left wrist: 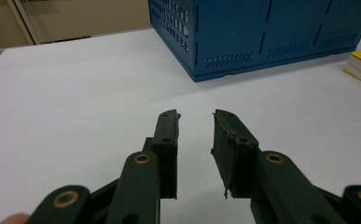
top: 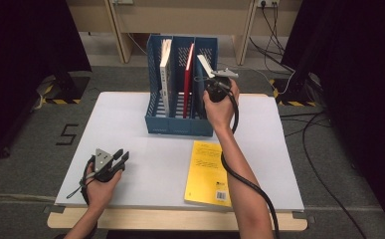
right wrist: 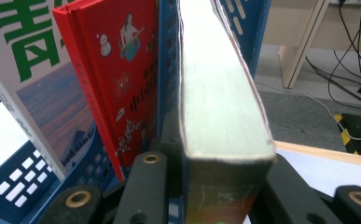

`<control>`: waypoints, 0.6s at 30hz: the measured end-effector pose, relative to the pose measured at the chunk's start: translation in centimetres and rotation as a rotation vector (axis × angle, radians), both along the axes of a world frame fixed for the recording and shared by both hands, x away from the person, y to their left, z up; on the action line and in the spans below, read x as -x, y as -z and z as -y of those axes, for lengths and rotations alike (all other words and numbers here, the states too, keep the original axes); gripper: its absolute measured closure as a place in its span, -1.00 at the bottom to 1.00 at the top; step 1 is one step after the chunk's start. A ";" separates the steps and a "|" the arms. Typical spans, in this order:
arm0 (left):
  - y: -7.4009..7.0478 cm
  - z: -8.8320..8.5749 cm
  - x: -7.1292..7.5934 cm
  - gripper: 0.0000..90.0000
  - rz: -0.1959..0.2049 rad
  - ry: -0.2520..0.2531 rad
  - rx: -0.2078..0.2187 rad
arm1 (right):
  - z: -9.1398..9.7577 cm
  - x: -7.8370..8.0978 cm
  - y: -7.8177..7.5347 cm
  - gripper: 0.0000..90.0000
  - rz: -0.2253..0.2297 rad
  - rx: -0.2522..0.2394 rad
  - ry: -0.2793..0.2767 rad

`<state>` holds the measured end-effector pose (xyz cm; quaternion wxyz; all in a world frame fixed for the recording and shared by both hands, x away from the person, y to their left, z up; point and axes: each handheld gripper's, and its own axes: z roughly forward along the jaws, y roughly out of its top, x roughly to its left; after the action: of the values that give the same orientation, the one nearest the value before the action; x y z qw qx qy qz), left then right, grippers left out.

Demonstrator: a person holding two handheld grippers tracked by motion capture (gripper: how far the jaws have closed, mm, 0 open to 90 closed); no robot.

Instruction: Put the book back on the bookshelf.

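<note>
Three books stand in the blue file rack (top: pixel 180 122), one to a compartment, and a fourth, the yellow book (top: pixel 207 173), lies flat on the white table (top: pixel 130 107) just in front of the rack's right end. The right gripper (top: pixel 215 79) is raised at the rack's right compartment and pinches the pale-edged book (top: pixel 204 65) there. That book leans toward the rack's right wall with its top above the rim, which suggests it is being set into or drawn out of the slot; which of the two cannot be told. The grip sits on the book's near edge, probably so the jaws stay clear of the dividers.

The right gripper view adds what the high view lacks: the page block (right wrist: pixel 220 102) runs straight up between the two black jaws, which press on its covers, and beside it stand the red book (right wrist: pixel 117 79) in the rack's middle compartment and the white book with green lettering (right wrist: pixel 24 70) in the left one.

The left gripper (top: pixel 120 158) rests on the table well in front of the rack's left corner, apparently waiting. In its own view the jaws stand apart with nothing between them, pointing at bare table and the rack's front wall (left wrist: pixel 262 37).
</note>
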<state>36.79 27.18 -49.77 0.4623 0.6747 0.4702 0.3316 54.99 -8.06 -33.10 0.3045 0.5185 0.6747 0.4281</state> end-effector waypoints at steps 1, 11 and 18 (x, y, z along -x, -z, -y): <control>0.0 0.0 0.0 0.56 0.000 0.000 0.000 | 0.0 -0.1 -0.1 0.67 0.001 -0.004 0.000; 0.0 -0.1 0.0 0.56 -0.003 0.001 0.002 | -0.4 -2.0 -0.8 0.67 0.011 -0.023 0.019; 0.0 -0.1 0.0 0.56 -0.002 0.000 0.006 | -0.4 -2.9 -1.2 0.67 0.021 -0.027 0.036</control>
<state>36.80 27.24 -49.77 0.4638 0.6738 0.4716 0.3294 57.92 -7.63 -31.88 0.3120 0.5301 0.6562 0.4372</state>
